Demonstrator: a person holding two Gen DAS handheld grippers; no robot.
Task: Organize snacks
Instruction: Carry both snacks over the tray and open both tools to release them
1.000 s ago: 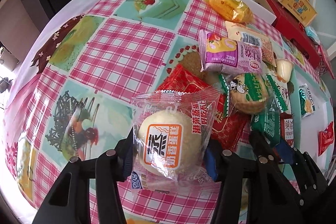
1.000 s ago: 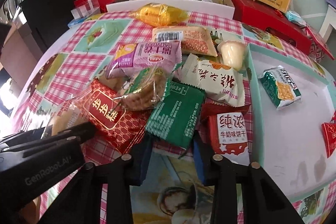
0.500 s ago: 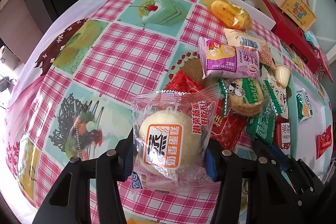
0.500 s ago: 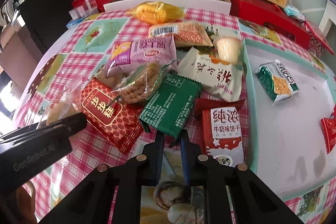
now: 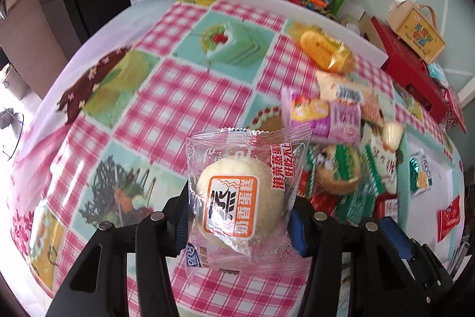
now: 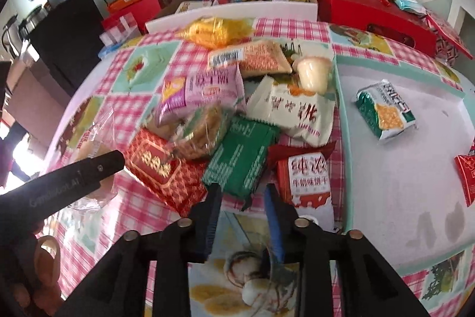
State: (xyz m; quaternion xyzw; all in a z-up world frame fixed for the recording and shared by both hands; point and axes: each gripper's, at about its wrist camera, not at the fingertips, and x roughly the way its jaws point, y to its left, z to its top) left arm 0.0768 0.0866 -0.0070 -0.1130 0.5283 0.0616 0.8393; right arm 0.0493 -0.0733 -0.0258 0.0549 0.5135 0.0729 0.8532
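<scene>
Still clamped: the left gripper [image 5: 239, 216] holds the clear-wrapped steamed cake [image 5: 240, 198] between its blue pads [image 5: 297, 230], same grip as a second ago, lifted off the checked tablecloth [image 5: 184, 91]. The camera sits higher than before, so more of the cloth and the clutter behind the table shows. The cake is left of the snack pile [image 6: 237, 121], well apart from the white tray [image 6: 394, 168].

The right gripper [image 6: 242, 198] is the change. Half a second ago its jaws were nearly together at the near edge of the green packet [image 6: 242, 159]; they're apart again now, with the packet's near corner between the tips. Can't tell whether the pads touch it, since the frame is motion-blurred. The packet lies in the pile, overlapping the red gold-print packet [image 6: 160, 165] on its left, with the red-and-white milk biscuit packet [image 6: 308, 177] just to its right.

On the tray, right of the pile, the green cracker packet [image 6: 384, 112] hasn't moved. A red packet [image 6: 466, 177] sits at the tray's far right edge.
</scene>
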